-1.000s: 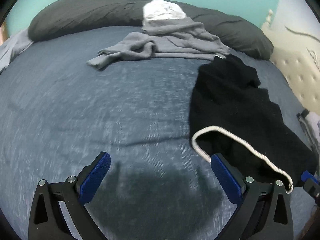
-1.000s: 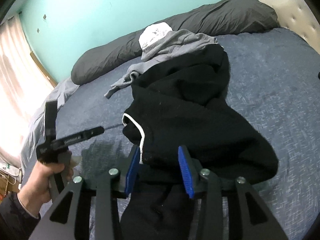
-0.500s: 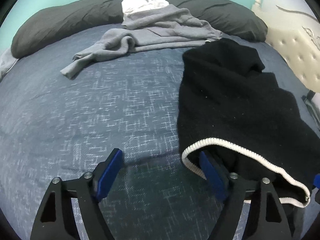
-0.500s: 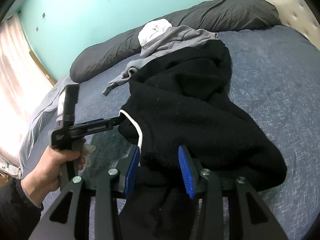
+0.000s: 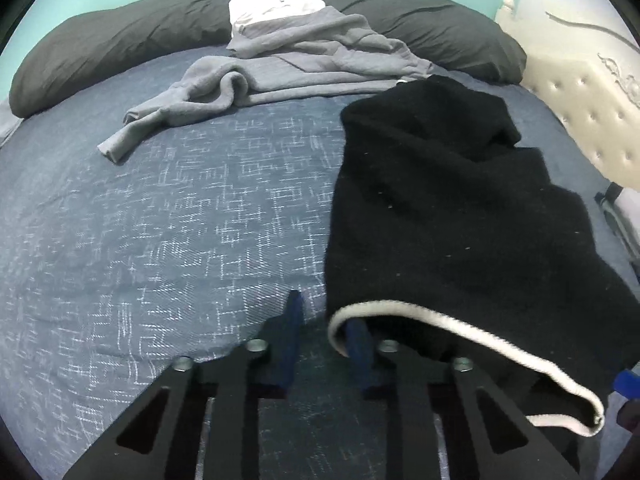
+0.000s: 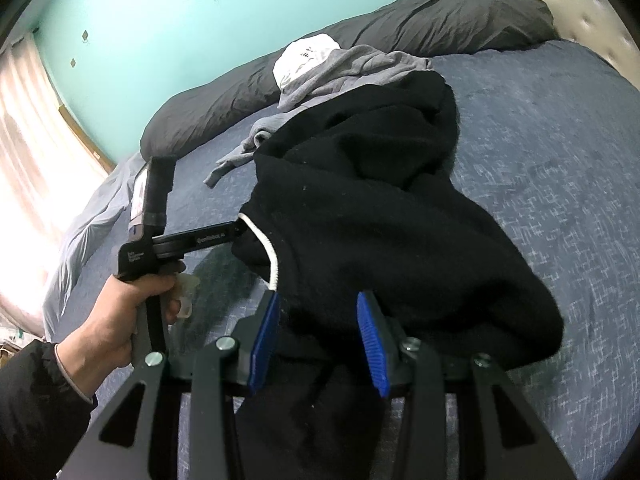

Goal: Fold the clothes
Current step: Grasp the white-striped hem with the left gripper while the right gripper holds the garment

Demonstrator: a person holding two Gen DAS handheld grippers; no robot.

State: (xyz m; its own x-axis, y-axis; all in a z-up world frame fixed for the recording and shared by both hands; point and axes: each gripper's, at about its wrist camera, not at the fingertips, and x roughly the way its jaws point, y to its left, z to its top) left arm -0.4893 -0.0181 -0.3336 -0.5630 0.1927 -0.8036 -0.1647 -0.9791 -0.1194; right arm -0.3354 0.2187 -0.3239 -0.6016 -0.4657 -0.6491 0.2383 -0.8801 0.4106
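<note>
A black knit garment (image 5: pixel 440 200) with a white-trimmed hem (image 5: pixel 440 320) lies bunched on the blue bed cover (image 5: pixel 160 220). My left gripper (image 5: pixel 326 320) is at the hem's corner and its jaws are closing. The right finger is under the trim, while the left finger stands a little short of it. The right wrist view shows that left gripper (image 6: pixel 240 228) reaching the hem (image 6: pixel 272 256) from the left, held by a hand (image 6: pixel 120 312). My right gripper (image 6: pixel 318 300) is shut on a thick fold of the black garment (image 6: pixel 380 220), which hangs down between its blue pads.
A crumpled grey garment (image 5: pixel 300 76) and a white item (image 5: pixel 276 0) lie at the far end against a long dark pillow (image 5: pixel 100 48). A cream tufted headboard (image 5: pixel 592 120) borders the right. A bright curtained window (image 6: pixel 32 160) is at the left.
My left gripper moved in to the hem corner and its jaws went from wide apart to nearly together around the trim. The right gripper kept its hold and stayed put.
</note>
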